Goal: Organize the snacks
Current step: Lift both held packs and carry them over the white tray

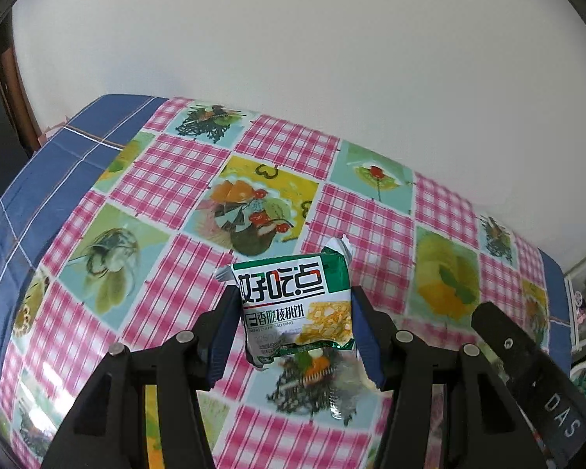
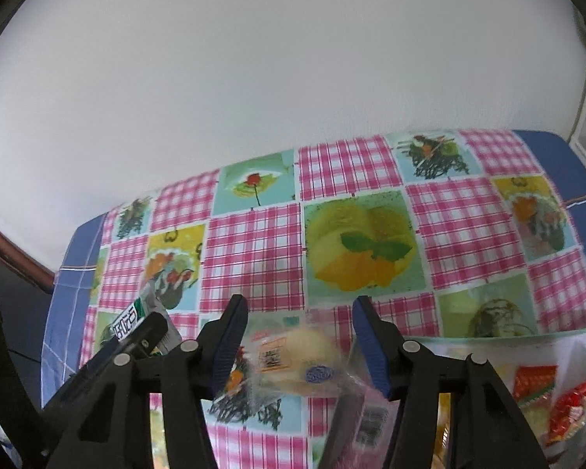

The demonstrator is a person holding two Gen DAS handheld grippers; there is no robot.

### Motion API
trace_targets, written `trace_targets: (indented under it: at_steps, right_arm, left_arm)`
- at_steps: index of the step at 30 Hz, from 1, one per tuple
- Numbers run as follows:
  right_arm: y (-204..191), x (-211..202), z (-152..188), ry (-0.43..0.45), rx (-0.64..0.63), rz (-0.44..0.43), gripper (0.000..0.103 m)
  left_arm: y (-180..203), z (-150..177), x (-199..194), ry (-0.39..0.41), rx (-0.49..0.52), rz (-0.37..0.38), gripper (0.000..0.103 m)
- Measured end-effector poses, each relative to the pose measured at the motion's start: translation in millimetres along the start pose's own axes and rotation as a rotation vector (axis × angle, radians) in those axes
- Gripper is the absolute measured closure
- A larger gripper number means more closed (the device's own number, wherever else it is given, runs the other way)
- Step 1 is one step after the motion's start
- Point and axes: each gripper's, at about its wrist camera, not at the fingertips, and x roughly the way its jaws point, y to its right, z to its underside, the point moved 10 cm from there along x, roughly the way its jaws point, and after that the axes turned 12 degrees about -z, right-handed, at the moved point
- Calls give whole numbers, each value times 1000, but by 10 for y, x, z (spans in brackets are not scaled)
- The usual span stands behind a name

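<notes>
A green and white cookie packet [image 1: 295,305] with Chinese print sits between the blue pads of my left gripper [image 1: 293,312], which is shut on its sides and holds it above the checked tablecloth [image 1: 175,179]. The same packet [image 2: 136,318] shows at the left of the right wrist view, held by the left gripper's finger [image 2: 136,338]. My right gripper [image 2: 299,336] is open; a clear-wrapped pale yellow pastry [image 2: 301,359] lies between its fingers, touching neither. A dark-edged packet [image 2: 355,422] lies below it, blurred.
A clear container [image 2: 547,383] with red and yellow snack packets stands at the lower right. The right gripper's black finger [image 1: 527,363] shows at the right of the left wrist view. A white wall backs the table; blue cloth [image 1: 58,164] covers its edges.
</notes>
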Motion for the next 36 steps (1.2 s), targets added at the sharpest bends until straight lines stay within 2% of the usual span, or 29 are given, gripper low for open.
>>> trace_targets:
  at_steps: [6,14,16,18,27,29,36]
  right_arm:
    - [79,-65,161,-43,-16,22,45]
    - [11,236,335,-114,-27,-17,43]
    - [-68,351,390,-135,-24,-49,36]
    - [-161,456,453,-161,-47,-68,24]
    - [-267,716,640,-225,-239,65,15]
    - [-263,769,668,-235,-254,70,12]
    - [-254,871,728,-248,-240,57,12]
  left_arm:
    - [-205,224,-23,-59,-21,-19,46]
    - [-514,362,251,-153,-88,-49,46]
    - [-612,384,317,-176,-113,-54,46]
    - [-712,390,363,-189,-135,-64,46]
    - [-846,474,499,-234,-181,-67,46]
    - [-823,492,517,-237,-177,-65,46]
    - [-803,493,519,-237,-171,-68,46]
